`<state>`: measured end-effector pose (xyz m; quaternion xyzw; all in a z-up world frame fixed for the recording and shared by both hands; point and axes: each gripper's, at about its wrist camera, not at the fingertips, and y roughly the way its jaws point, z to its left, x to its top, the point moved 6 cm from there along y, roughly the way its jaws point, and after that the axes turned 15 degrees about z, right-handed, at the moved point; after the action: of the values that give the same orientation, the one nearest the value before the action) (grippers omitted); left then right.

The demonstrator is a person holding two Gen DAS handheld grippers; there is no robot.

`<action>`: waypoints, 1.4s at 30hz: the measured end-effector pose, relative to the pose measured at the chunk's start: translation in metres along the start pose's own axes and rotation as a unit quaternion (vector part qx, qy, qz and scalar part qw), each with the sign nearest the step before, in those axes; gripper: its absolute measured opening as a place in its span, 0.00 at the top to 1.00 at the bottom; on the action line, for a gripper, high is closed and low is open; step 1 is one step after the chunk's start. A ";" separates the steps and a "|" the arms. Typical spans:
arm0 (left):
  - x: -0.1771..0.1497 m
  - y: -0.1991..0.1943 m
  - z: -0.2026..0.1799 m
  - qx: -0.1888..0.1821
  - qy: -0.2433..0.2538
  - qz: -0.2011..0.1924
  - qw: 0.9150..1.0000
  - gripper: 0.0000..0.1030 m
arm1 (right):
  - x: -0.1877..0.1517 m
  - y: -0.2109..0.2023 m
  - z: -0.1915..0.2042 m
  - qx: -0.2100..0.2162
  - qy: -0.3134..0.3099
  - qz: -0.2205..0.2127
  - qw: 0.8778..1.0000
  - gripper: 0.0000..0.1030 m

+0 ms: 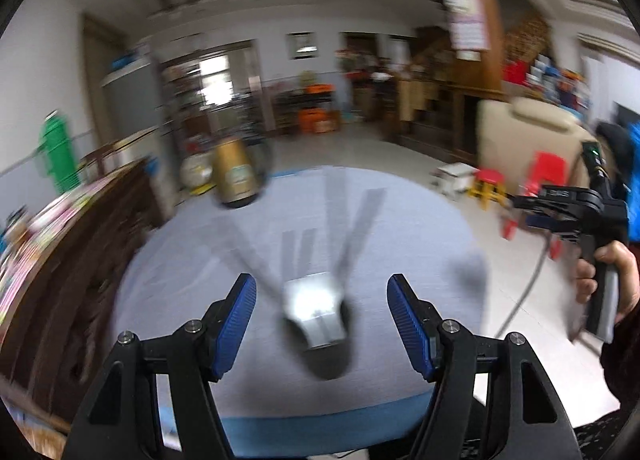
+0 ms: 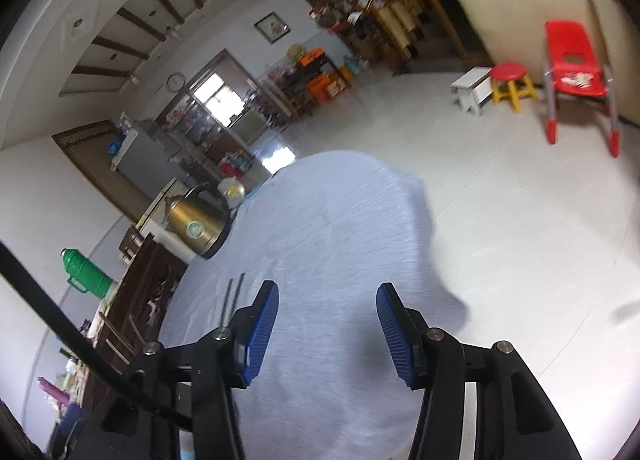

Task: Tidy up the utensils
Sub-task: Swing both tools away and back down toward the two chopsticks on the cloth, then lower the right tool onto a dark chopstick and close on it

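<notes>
A square metal utensil holder (image 1: 316, 312) stands on the grey-blue tablecloth (image 1: 420, 244), blurred by motion. Several long metal utensils (image 1: 360, 228) stick up out of it. My left gripper (image 1: 322, 300) is open, its blue pads on either side of the holder and apart from it. My right gripper (image 2: 327, 310) is open and empty above the cloth (image 2: 340, 220). It also shows in the left wrist view (image 1: 532, 210), held off the table's right side. Two thin metal rods (image 2: 234, 300) show just left of the right gripper's left finger.
A gold kettle (image 2: 198, 220) stands at the table's far left; it also shows in the left wrist view (image 1: 236, 176). A dark wooden cabinet (image 1: 72, 260) with a green thermos (image 2: 86, 274) runs along the left. A red chair (image 2: 576, 72) and small stools (image 2: 510, 82) stand on the floor.
</notes>
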<state>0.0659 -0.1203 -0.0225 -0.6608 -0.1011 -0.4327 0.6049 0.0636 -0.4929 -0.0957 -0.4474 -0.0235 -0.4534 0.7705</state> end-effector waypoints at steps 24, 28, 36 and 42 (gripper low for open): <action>0.087 0.273 0.188 -0.010 -0.070 0.203 0.977 0.30 | 0.053 0.348 0.189 -0.041 -0.139 0.332 0.932 0.63; 0.095 0.301 0.187 -0.040 -0.087 0.231 0.968 0.30 | 0.055 0.390 0.205 -0.090 -0.156 0.356 0.917 0.65; 0.115 0.324 0.184 -0.041 -0.066 0.242 0.967 0.41 | 0.045 0.437 0.223 -0.186 -0.192 0.369 0.890 0.89; 0.132 0.355 0.155 -0.099 -0.054 0.281 0.953 0.48 | 0.047 0.431 0.215 -0.165 -0.200 0.345 0.902 0.92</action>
<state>0.4490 -0.1229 -0.1670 -0.7411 0.0994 -0.2173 0.6275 0.4811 -0.2907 -0.2343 -0.6295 0.0545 -0.0574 0.7730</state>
